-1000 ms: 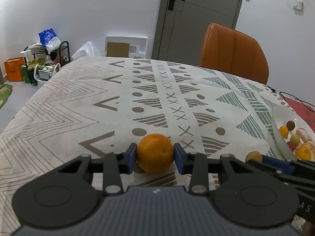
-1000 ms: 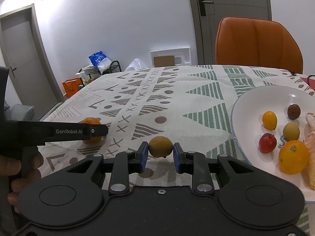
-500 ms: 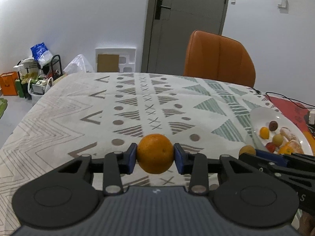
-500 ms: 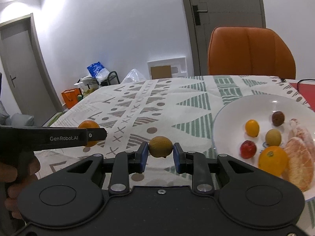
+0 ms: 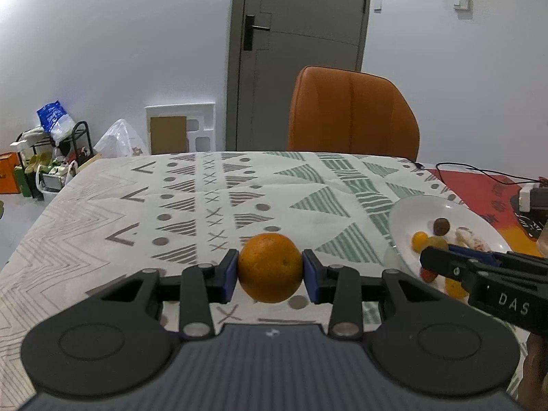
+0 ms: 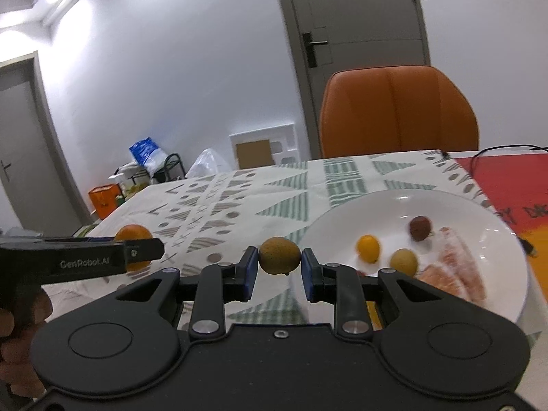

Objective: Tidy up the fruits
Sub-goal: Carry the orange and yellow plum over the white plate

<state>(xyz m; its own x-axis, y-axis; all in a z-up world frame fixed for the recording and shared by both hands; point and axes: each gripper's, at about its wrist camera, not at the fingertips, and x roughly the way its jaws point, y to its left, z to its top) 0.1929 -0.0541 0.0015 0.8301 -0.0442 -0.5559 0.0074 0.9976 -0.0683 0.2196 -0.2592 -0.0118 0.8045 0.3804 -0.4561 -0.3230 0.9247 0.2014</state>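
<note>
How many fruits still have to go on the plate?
Several fruits already lie on the white plate: a small yellow-orange fruit, a dark brown one and a few more. Two are in hand, both lifted off the table: the left gripper holds an orange, and the right gripper holds a brownish-green fruit. Those two still have to go on; no other loose fruit shows.

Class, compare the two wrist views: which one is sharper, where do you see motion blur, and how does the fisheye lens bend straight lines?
Left wrist view: sharp, the orange crisp in the left tongs. Right wrist view: motion-blurred across the white plate and its fruit, though the brownish fruit in the right tongs stays clear; the door frame bows, and dark corners vignette both views.
</note>
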